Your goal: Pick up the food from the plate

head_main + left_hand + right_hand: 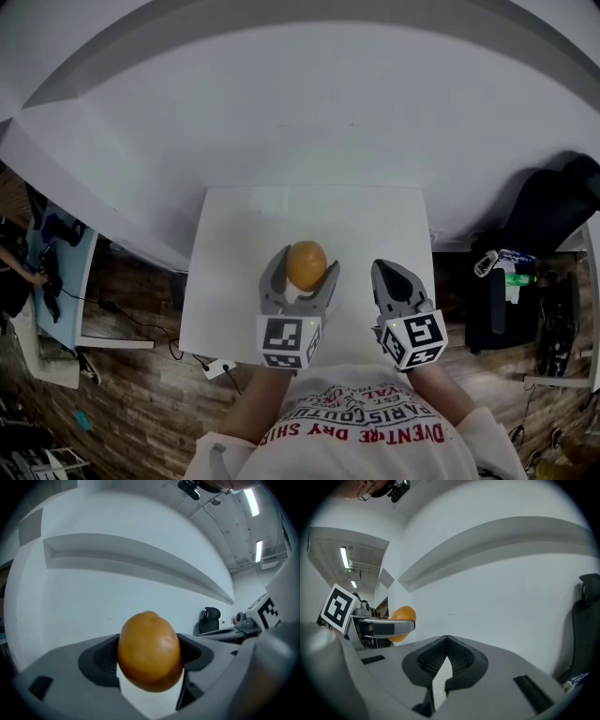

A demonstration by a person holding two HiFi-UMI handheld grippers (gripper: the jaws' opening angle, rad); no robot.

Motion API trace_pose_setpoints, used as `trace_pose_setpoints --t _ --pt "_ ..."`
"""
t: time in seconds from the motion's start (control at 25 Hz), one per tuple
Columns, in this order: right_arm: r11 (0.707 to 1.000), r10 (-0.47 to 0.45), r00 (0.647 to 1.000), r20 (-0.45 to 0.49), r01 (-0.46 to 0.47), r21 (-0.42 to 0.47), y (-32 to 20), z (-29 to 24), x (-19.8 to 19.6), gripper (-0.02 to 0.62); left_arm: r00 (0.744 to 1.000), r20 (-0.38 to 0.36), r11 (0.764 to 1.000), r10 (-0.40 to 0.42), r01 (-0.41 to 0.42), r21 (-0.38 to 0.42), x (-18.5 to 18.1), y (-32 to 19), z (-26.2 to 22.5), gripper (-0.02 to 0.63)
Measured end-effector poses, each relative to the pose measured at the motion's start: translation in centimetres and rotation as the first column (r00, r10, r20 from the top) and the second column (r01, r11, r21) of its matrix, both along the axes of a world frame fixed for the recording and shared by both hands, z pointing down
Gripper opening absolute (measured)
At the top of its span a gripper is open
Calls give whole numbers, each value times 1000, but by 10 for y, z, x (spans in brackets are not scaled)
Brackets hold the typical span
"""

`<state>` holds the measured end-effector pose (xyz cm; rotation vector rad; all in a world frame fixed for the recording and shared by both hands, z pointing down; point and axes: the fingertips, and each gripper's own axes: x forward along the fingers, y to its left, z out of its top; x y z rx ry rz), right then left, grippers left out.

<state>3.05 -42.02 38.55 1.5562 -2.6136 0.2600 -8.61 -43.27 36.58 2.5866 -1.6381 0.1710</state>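
Note:
A round orange-brown piece of food (306, 264) is lifted above the white table (234, 225), with my left gripper (305, 274) shut on it. In the left gripper view the food (149, 651) fills the gap between the two dark pads (101, 660), which press on its sides. My right gripper (391, 274) hovers just right of it over the table's near edge, shut and empty; its pads (461, 657) meet at the tips. From the right gripper view the food (404, 611) shows at the left behind the left gripper's finger. No plate is in view.
The small white table stands against a white curved wall. A black chair and bags (553, 211) are on the right, a desk with dark gear (56, 272) on the left. A white power strip (217, 367) lies on the brick-patterned floor.

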Motion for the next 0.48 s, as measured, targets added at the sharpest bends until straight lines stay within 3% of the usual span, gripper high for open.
trace_pose_setpoints --t 0.48 --pt "1000 4 1000 -28 -5 -30 -9 13 1 9 1000 -17 999 6 -7 -54 4 -11 17 367"
